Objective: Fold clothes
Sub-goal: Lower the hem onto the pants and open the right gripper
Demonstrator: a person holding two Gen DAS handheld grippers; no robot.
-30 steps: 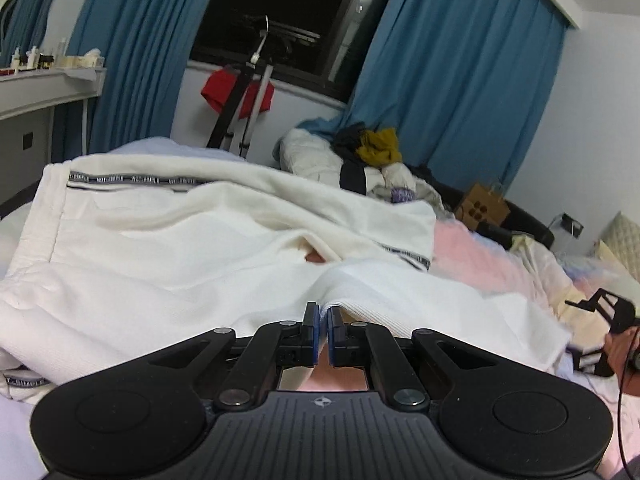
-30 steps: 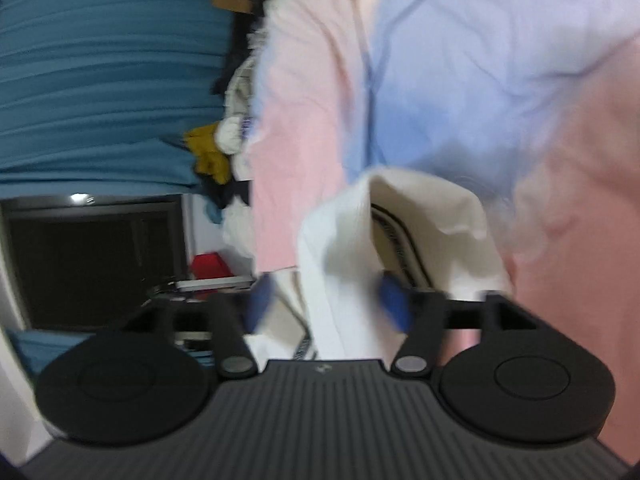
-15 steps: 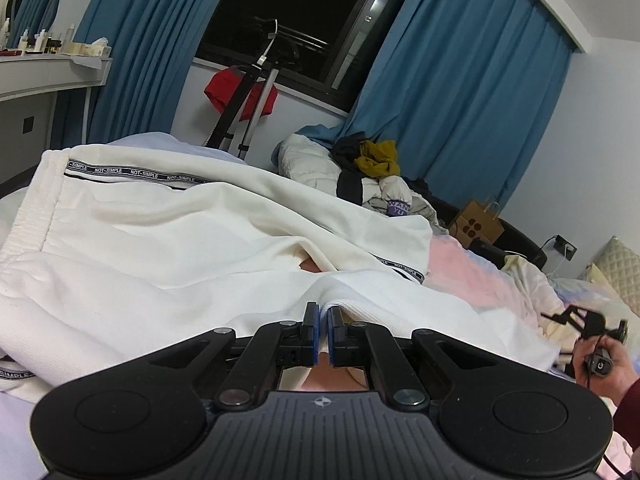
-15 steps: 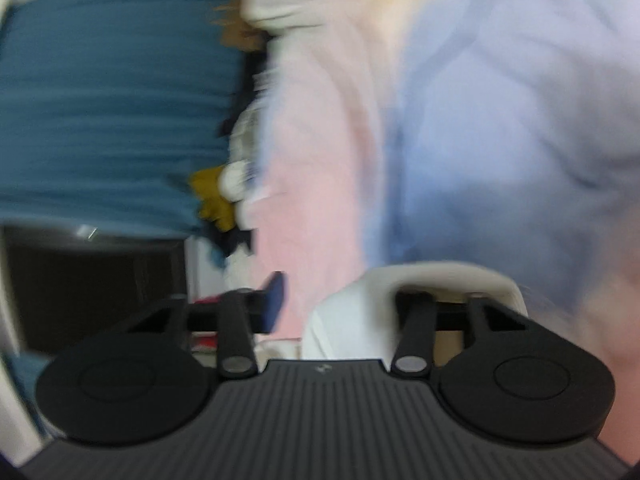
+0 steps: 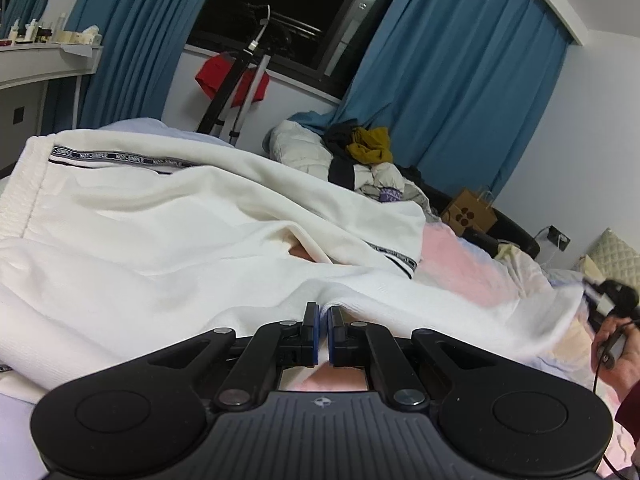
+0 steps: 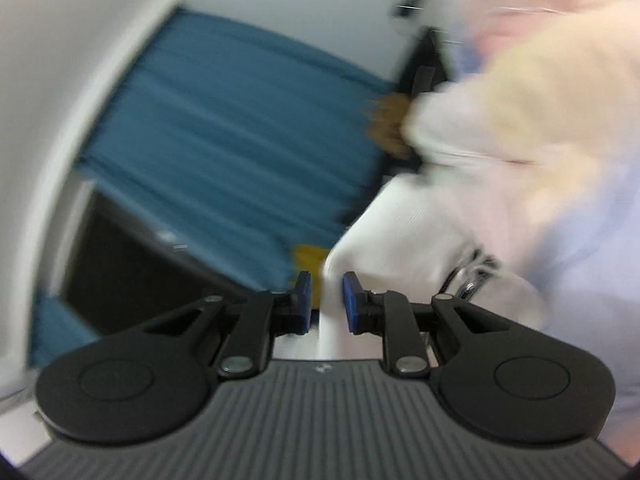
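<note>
White trousers (image 5: 180, 240) with a black lettered side stripe lie spread over the bed, waistband at the left. My left gripper (image 5: 323, 320) is shut on a fold of their near edge. At the left wrist view's right edge, a person's hand (image 5: 616, 356) holds the other gripper, and the trousers' far corner is lifted toward it. In the blurred right wrist view, my right gripper (image 6: 326, 296) points about level, its jaws closing with a strip of the white trousers (image 6: 400, 232) caught between the blue pads.
The bed sheet (image 5: 460, 264) is pink and pale blue. A heap of clothes (image 5: 360, 160) lies at the bed's far side before blue curtains (image 5: 460, 80). A brown paper bag (image 5: 468, 212), a stand with a red garment (image 5: 224, 76) and a shelf (image 5: 48, 64) surround it.
The right gripper's jaws came together around the trouser end, then it rolled and rose, so its view swung from the sheet to the curtains. The trousers' far corner lifted. The left gripper stayed put.
</note>
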